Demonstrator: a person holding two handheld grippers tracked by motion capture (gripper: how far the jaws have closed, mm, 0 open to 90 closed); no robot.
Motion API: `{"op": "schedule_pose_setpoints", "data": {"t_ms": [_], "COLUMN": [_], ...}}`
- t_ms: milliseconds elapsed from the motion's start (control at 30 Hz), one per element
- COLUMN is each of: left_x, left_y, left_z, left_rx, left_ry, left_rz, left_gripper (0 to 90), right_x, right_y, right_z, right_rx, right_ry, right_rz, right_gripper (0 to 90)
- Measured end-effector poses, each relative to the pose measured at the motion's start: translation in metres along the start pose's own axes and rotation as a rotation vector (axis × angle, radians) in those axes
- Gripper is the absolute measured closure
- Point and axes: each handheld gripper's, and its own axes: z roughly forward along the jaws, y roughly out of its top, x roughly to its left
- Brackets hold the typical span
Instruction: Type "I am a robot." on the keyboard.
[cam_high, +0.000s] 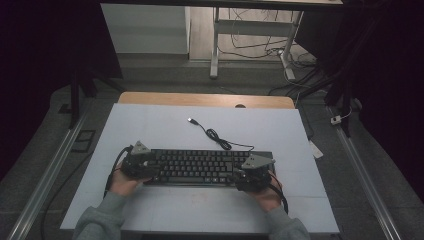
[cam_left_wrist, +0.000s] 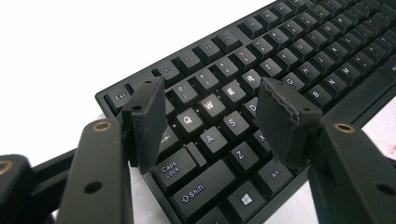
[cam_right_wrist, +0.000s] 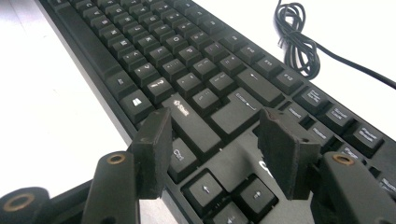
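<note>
- Keyboard (cam_high: 200, 167) lies flat near the front edge of the tabletop (cam_high: 165, 125), long side parallel to that edge, which leaves both ends within reach of the two hands.
- Left gripper (cam_left_wrist: 212, 109) has its fingers (cam_left_wrist: 148, 119) spread apart over the Q, A and S keys, not clamping anything; judged from the high view, it sits at the keyboard's left end (cam_high: 136, 162).
- Right gripper (cam_right_wrist: 215, 140) likewise has its fingers (cam_right_wrist: 154, 149) released, poised over the Shift and Ctrl keys beside the arrow block; in the high view it is at the right end (cam_high: 255, 170).
- Each gripper tilts forward and down toward the keys, one per end, probably to take the keyboard by both ends.
- Both forearms come in from the front edge, angled slightly inward.
- Cable (cam_high: 215, 135) trails loosely coiled toward the far edge, its plug (cam_high: 191, 120) lying free.
</note>
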Motion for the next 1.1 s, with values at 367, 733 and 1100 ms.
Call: {"op": "schedule_pose_setpoints", "data": {"t_ms": [367, 733, 1100], "left_x": [-0.001, -0.001, -0.002], "left_y": [0.0, 0.0, 0.0], "left_z": [0.001, 0.002, 0.003], "left_rx": [0.005, 0.01, 0.015], "left_ry": [0.0, 0.001, 0.001], "left_rz": [0.003, 0.005, 0.01], "left_gripper": [42.2, 41.9, 41.7], "right_x": [0.006, 0.014, 0.023], "right_y": [0.009, 0.02, 0.032], "right_z": [0.007, 0.018, 0.034], "right_rx": [-0.024, -0.034, -0.011], "right_ry": [0.038, 0.083, 0.127], "right_rz": [0.002, -0.004, -0.017], "right_gripper": [45.8, 49.4, 67.4]}}
